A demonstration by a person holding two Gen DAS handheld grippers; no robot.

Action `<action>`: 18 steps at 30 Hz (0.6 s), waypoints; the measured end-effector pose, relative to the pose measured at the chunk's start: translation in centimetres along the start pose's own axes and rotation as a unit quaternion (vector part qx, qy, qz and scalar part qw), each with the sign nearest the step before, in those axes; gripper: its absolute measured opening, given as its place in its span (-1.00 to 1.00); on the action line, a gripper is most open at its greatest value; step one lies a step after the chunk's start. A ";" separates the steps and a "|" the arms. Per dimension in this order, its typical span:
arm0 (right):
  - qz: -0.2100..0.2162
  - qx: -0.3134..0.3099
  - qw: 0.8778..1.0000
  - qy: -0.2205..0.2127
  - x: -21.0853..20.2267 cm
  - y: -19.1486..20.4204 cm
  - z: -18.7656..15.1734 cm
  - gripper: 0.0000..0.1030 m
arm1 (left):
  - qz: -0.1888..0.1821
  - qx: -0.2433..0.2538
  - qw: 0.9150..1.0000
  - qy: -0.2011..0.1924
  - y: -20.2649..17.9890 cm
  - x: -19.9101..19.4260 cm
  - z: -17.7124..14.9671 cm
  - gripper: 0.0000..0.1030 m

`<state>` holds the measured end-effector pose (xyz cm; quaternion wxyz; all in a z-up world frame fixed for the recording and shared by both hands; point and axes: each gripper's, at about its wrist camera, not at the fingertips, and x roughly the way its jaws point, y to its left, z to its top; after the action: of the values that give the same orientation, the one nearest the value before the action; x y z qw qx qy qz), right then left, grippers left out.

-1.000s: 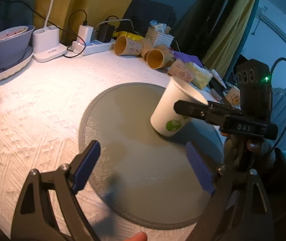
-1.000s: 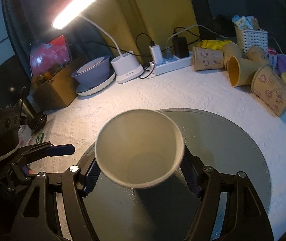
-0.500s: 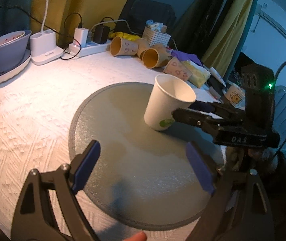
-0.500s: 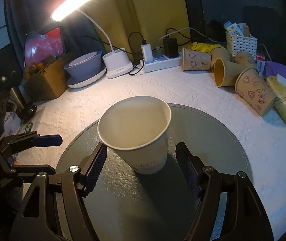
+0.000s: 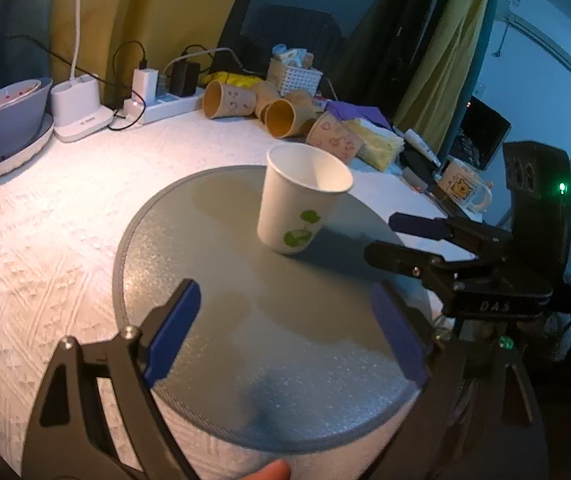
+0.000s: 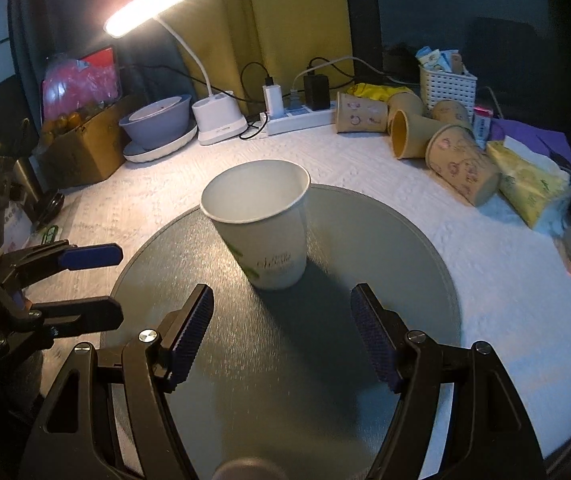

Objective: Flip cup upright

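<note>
A white paper cup [image 5: 297, 204] with a green print stands upright, mouth up, on a round grey mat [image 5: 221, 320]. It also shows in the right wrist view [image 6: 263, 222] on the mat [image 6: 325, 380]. My right gripper [image 6: 283, 334] is open and empty, just short of the cup, not touching it. It appears from the side in the left wrist view [image 5: 393, 238]. My left gripper [image 5: 285, 328] is open and empty over the mat's near side, and shows at the left of the right wrist view [image 6: 97, 280].
Several brown paper cups [image 6: 461, 168] lie on their sides at the back right, beside a yellow packet [image 6: 529, 184] and a white basket [image 6: 447, 84]. A power strip [image 6: 297, 118], a lit desk lamp [image 6: 217, 116] and a grey bowl [image 6: 157, 124] stand at the back.
My right gripper tilted the cup down, set it upright on the mat, opened and drew back from it. My left gripper stayed open and shifted slightly.
</note>
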<state>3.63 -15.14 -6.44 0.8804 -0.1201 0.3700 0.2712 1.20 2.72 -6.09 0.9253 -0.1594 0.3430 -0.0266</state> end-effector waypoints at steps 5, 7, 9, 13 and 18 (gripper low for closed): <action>-0.007 0.000 1.000 -0.002 -1.2 0.6 -0.8 0.44 | 0.002 0.003 1.000 -0.012 -0.8 -1.1 -0.4 0.71; -0.009 -0.002 1.000 -0.004 -1.8 0.9 -1.1 0.44 | 0.005 0.005 1.000 -0.017 -1.1 -1.5 -0.6 0.72; -0.010 -0.003 1.000 -0.006 -2.4 1.3 -1.5 0.44 | 0.005 0.007 1.000 -0.022 -1.4 -2.0 -0.8 0.72; -0.015 -0.005 1.000 -0.011 -3.3 1.9 -1.9 0.44 | 0.009 0.008 0.999 -0.036 -2.0 -3.1 -1.2 0.87; -0.018 -0.014 0.999 -0.025 -5.0 3.0 -2.6 0.44 | 0.027 0.009 0.997 -0.071 -2.8 -4.9 -1.7 0.87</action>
<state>-2.47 -15.64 -4.67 0.8923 -0.1322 0.3422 0.2632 -3.47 0.40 -3.41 0.9491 -0.1433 0.2804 0.0063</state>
